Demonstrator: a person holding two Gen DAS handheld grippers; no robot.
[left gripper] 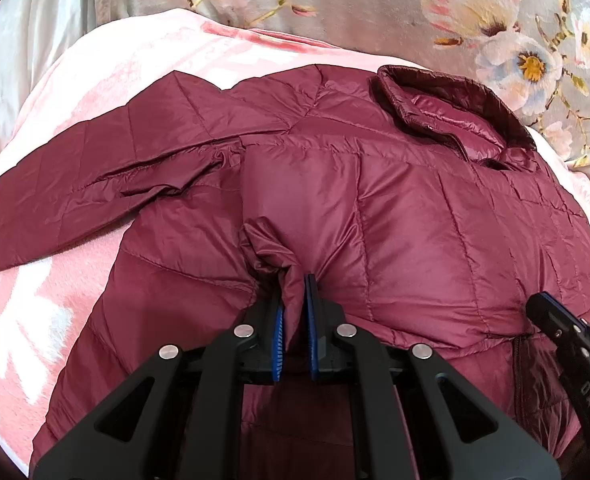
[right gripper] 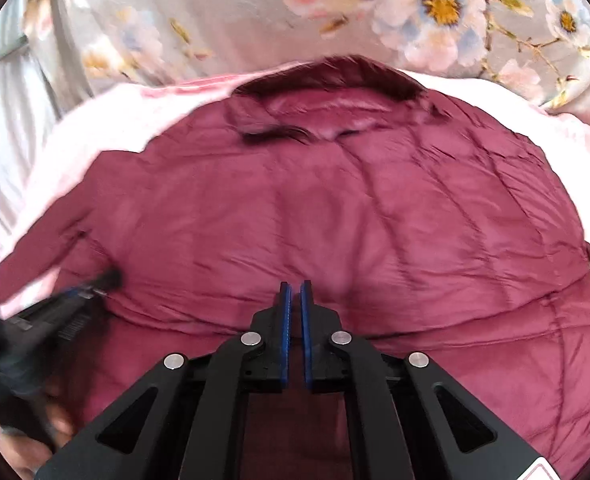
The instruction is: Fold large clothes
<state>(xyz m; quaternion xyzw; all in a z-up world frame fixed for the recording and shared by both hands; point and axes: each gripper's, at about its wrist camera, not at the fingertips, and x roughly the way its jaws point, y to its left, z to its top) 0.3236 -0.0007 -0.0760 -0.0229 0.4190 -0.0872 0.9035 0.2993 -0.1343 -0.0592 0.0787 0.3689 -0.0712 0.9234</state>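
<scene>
A maroon quilted puffer jacket [left gripper: 415, 216] lies spread on a pink blanket, collar [left gripper: 435, 108] at the far right, one sleeve [left gripper: 75, 200] stretched out to the left. My left gripper [left gripper: 293, 280] is shut on a bunched fold of the jacket fabric, pinched between its blue pads. The right gripper [left gripper: 539, 304] shows at the right edge of the left wrist view, over the jacket's hem. In the blurred right wrist view the jacket [right gripper: 335, 208] fills the middle; my right gripper [right gripper: 295, 286] has its pads nearly together with nothing visible between them. The left gripper [right gripper: 107, 278] shows at its left.
The pink blanket [left gripper: 27, 320] with white patches covers the bed under the jacket. A grey floral quilt [left gripper: 495, 20] lies behind the collar. Pale sheet [left gripper: 27, 48] shows at the far left. The jacket's zipper edge [left gripper: 519, 344] is near the right gripper.
</scene>
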